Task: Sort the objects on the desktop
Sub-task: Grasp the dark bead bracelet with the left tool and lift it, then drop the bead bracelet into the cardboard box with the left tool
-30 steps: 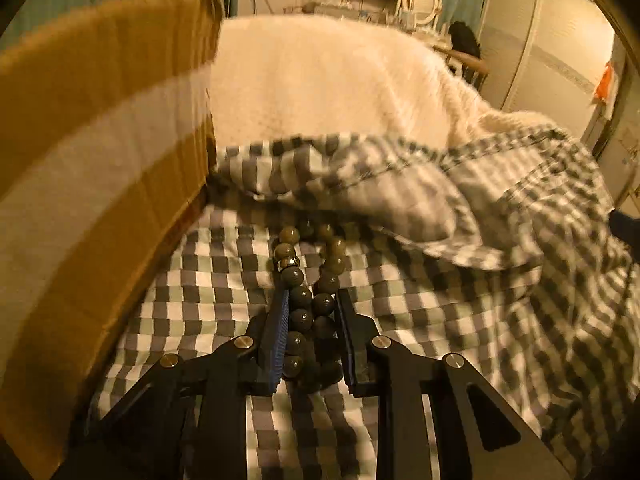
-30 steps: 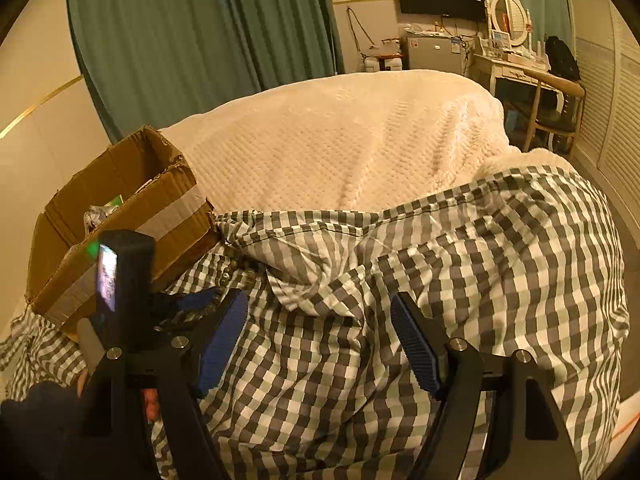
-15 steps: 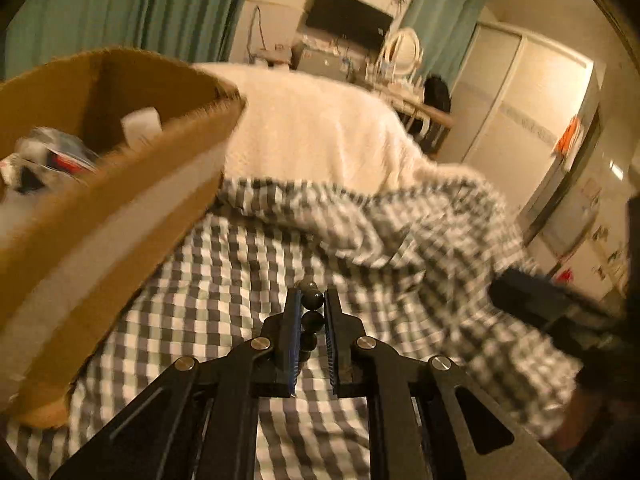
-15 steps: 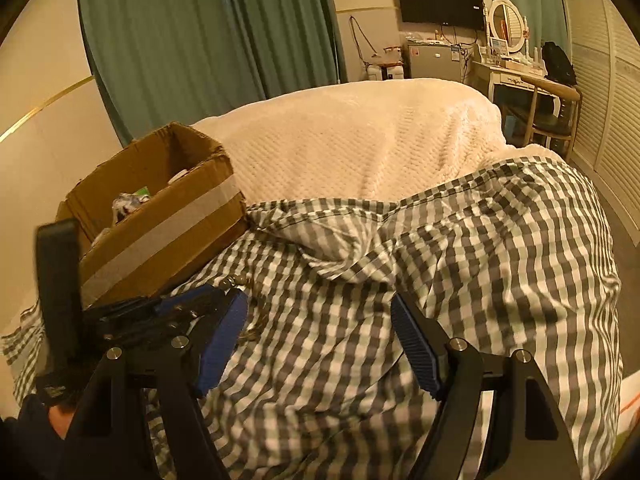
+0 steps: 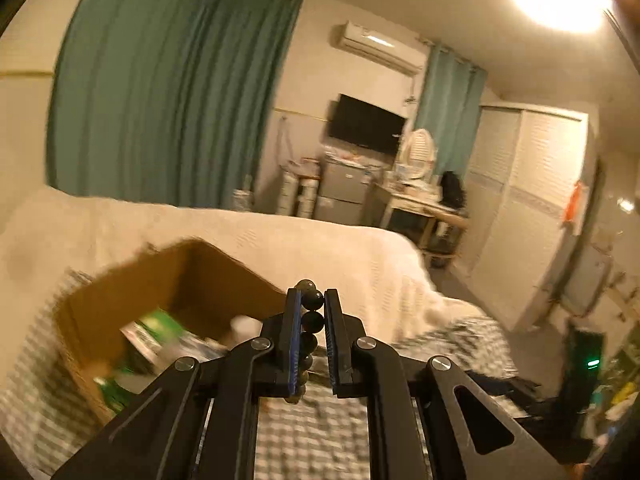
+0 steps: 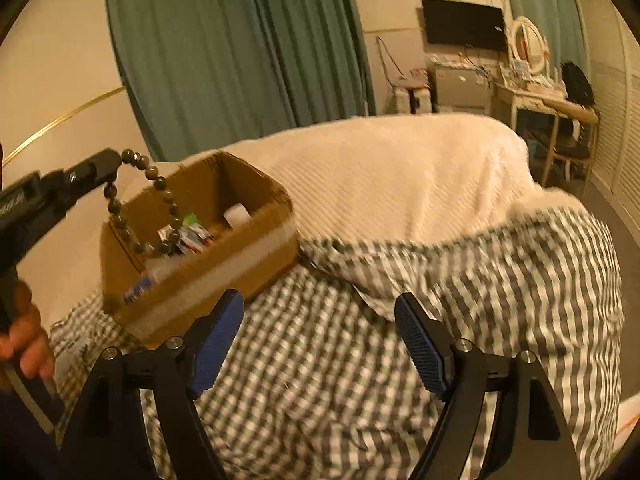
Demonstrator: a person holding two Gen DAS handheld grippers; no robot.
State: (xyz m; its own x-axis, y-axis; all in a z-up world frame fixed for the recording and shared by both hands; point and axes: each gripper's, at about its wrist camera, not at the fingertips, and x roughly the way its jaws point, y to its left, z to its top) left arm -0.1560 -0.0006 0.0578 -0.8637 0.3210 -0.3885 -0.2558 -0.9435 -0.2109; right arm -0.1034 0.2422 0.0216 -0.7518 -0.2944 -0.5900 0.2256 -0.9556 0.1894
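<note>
My left gripper (image 5: 312, 300) is shut on a dark bead bracelet (image 5: 311, 322) and holds it up in the air. In the right wrist view the left gripper (image 6: 114, 162) is at the left, and the bracelet (image 6: 160, 186) hangs from it in a loop above the open cardboard box (image 6: 256, 258). The box (image 5: 220, 276) lies on the bed and holds several small items. My right gripper (image 6: 318, 332) is open and empty, low over the checkered cloth (image 6: 360, 360), to the right of the box.
A cream blanket (image 6: 400, 176) covers the bed behind the box. Teal curtains (image 6: 240, 60) hang at the back. A desk, a mirror and a wall TV (image 6: 464, 24) stand at the far right, next to a white wardrobe (image 5: 532, 208).
My left gripper closed on the bracelet, lifted it off the checkered cloth and carried it up and left to above the box. The right gripper stayed open and shifted slightly.
</note>
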